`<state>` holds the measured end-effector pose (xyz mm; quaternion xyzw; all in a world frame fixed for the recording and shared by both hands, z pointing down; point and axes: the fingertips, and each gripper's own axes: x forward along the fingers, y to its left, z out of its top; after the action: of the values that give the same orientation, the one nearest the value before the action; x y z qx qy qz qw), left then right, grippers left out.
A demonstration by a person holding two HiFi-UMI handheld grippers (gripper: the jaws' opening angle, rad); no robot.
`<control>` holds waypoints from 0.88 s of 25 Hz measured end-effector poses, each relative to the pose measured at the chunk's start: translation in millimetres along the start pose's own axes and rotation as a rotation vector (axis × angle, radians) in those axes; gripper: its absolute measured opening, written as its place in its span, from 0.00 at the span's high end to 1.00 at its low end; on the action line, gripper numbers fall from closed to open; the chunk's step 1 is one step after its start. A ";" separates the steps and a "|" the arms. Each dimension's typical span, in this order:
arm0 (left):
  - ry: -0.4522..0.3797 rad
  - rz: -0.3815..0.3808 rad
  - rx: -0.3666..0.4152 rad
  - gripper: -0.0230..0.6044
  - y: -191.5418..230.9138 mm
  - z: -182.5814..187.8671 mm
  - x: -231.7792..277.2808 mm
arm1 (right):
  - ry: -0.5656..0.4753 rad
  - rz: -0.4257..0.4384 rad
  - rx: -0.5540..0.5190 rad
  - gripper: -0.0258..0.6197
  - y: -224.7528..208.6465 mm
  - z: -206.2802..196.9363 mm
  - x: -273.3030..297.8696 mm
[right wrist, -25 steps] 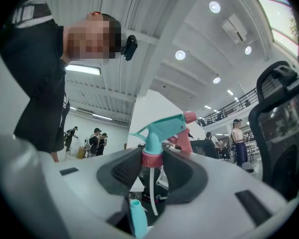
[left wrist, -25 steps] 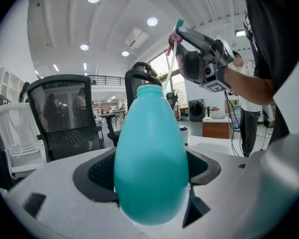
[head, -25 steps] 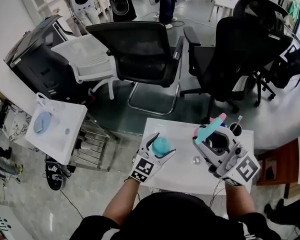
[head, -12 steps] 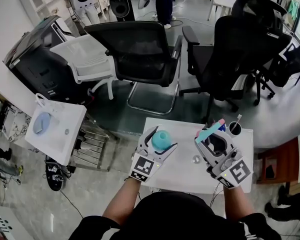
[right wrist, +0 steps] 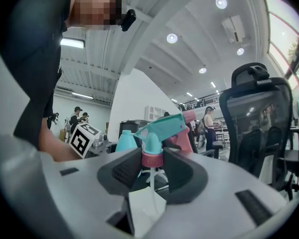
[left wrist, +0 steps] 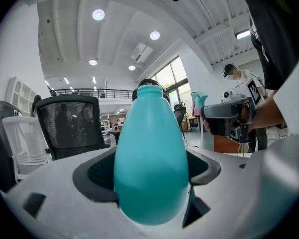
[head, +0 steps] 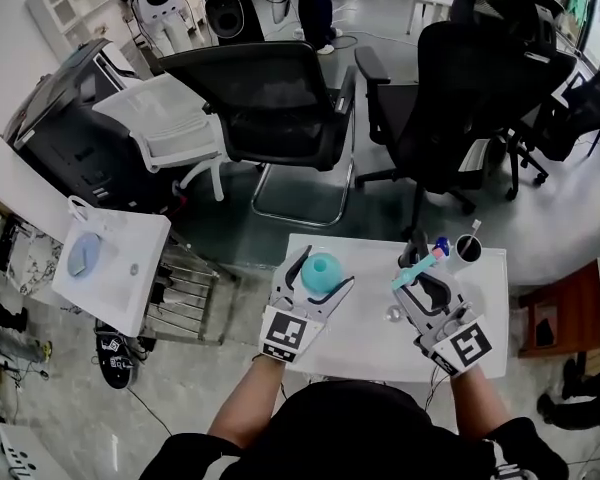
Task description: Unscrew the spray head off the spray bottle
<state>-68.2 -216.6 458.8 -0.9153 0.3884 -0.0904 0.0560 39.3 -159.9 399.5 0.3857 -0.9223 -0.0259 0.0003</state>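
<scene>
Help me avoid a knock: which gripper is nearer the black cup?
Right. The right gripper, shut on the spray head, is just left of the black cup; the left gripper, holding the bottle, is farther off to the left.

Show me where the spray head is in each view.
Head view: spray head right of centre, tilted.
Left gripper view: spray head small, right of centre.
Right gripper view: spray head at centre, between the jaws.
Shared landmark: the teal bottle.

Black mesh chair; white table
</scene>
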 end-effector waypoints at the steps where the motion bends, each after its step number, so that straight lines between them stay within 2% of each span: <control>1: -0.005 0.003 -0.005 0.32 0.4 1.0 0.0 | 0.007 -0.014 0.005 0.75 -2.1 -3.4 -2.2; 10: 0.006 -0.005 -0.019 0.32 -5.5 -0.3 3.4 | 0.070 -0.159 -0.026 0.75 -22.0 -24.9 -18.3; 16: 0.021 -0.008 -0.038 0.32 -10.0 -5.2 7.5 | 0.117 -0.260 0.012 0.75 -38.1 -33.0 -32.9; 22: 0.032 0.002 -0.052 0.32 -11.4 -7.6 10.1 | 0.081 -0.316 0.026 0.75 -48.6 -29.5 -40.9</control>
<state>-54.9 -216.3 469.5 -0.9146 0.3923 -0.0945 0.0260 103.1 -166.3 427.5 0.5265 -0.8497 0.0019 0.0282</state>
